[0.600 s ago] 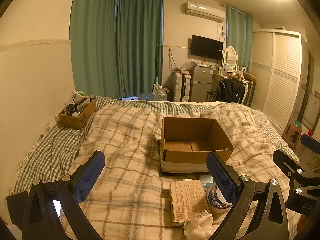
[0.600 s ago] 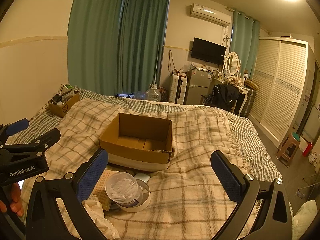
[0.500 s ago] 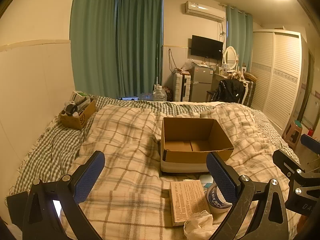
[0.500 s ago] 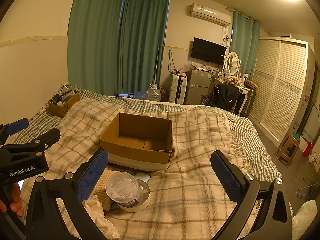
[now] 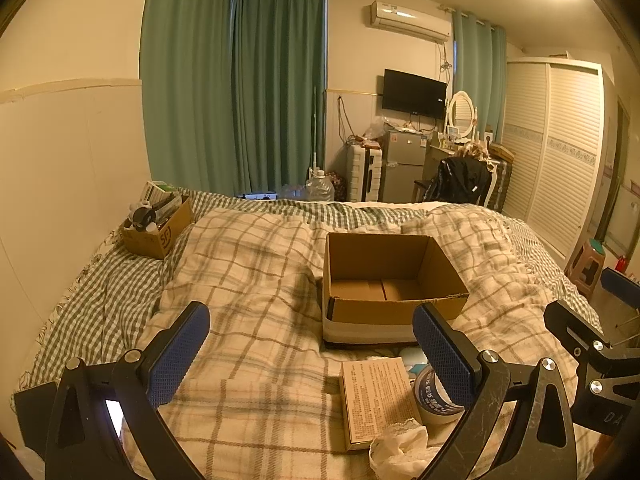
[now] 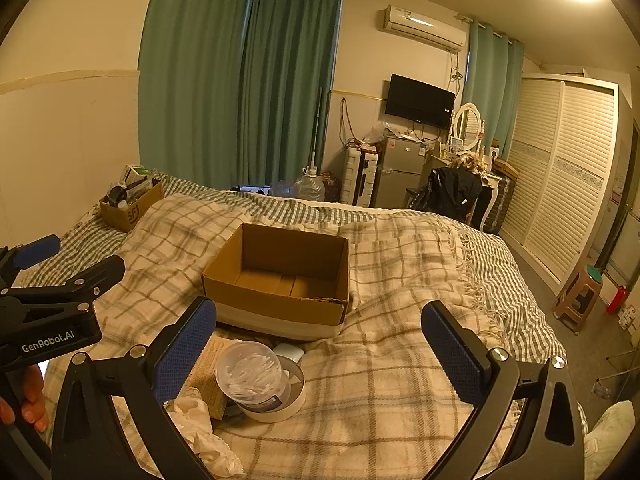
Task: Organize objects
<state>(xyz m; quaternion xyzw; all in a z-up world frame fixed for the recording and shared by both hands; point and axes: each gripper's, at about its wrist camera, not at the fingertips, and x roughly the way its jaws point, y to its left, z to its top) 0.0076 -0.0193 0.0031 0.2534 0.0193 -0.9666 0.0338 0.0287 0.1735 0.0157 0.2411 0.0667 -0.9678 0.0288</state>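
An empty open cardboard box point(image 5: 390, 280) point(image 6: 280, 276) sits mid-bed on the plaid blanket. In front of it lie a tan printed carton point(image 5: 374, 398), a clear tub of cotton swabs point(image 6: 250, 374) standing in a tape roll point(image 6: 280, 404), a small white item point(image 6: 289, 352) and a crumpled white cloth point(image 5: 396, 450). My left gripper point(image 5: 316, 354) is open and empty, above the blanket left of these items. My right gripper point(image 6: 320, 348) is open and empty, above the blanket right of them. Each gripper shows at the edge of the other's view.
A small cardboard box of clutter point(image 5: 158, 226) sits at the bed's far left by the wall. Beyond the bed are green curtains, a fridge point(image 5: 404, 170), a chair with a black jacket point(image 5: 460, 184) and a wardrobe. A stool point(image 6: 580, 296) stands on the floor at right.
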